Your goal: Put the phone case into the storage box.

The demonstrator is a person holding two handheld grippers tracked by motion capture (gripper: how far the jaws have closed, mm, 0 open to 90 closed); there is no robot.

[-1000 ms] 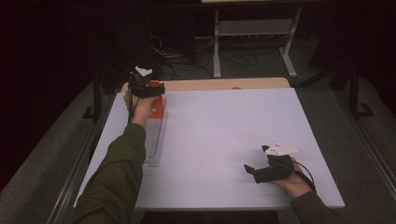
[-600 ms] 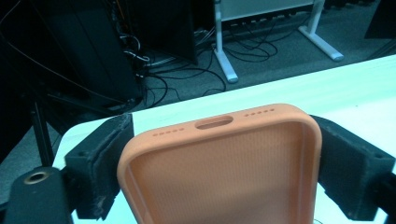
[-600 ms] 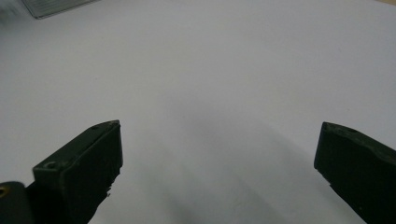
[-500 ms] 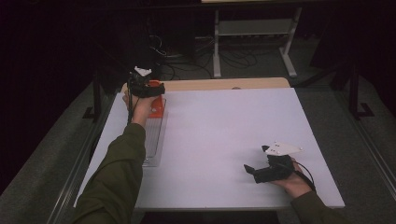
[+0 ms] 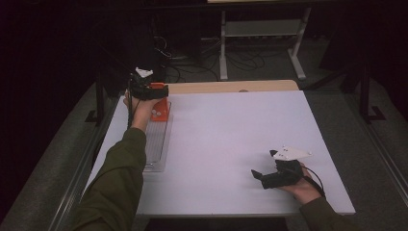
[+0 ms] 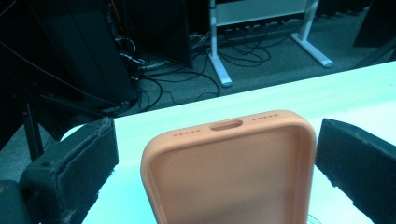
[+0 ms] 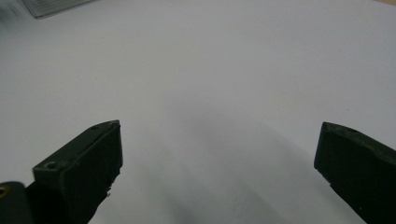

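White table [image 5: 231, 139] bears an orange phone case [image 6: 233, 172] between the left gripper [image 6: 217, 154], jaws just opened clear of it; right gripper [image 7: 219, 158] rests apart, empty.

We see orange phone case [image 6: 231, 172] standing upright at far end of clear tray [image 5: 153, 154], hollow inner side facing us, unclamped.
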